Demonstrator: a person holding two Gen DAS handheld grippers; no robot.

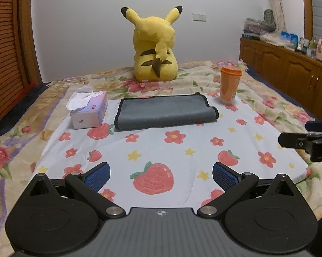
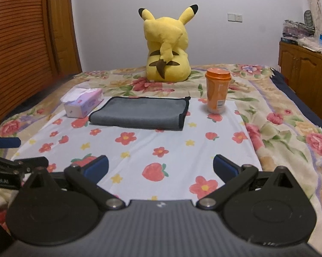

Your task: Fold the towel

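1. The grey towel (image 1: 165, 112) is lying flat on the strawberry-print sheet (image 1: 156, 150), toward the far side of it, apparently already doubled over once, with its black-trimmed edges stacked at the right end.
2. A tissue box (image 1: 89, 111) is sitting just beside the towel's left end, and an orange cup (image 1: 229, 85) is standing upright near its far right corner; a yellow plush toy (image 1: 154, 47) is sitting farther back on the bed.
3. The left gripper (image 1: 161, 176) is hovering over the near part of the sheet, its jaws spread wide and holding nothing.
4. The right gripper (image 2: 161, 168) is hovering likewise, jaws spread and empty, well apart from the towel.
5. I judge that either the fold is finished and the tools are standing off, or another fold is about to begin; the pictures are not settling which.
6. If another fold is coming, it is calling for both grippers to be reaching forward and pinching the two corners of one end, avoiding the box and cup.
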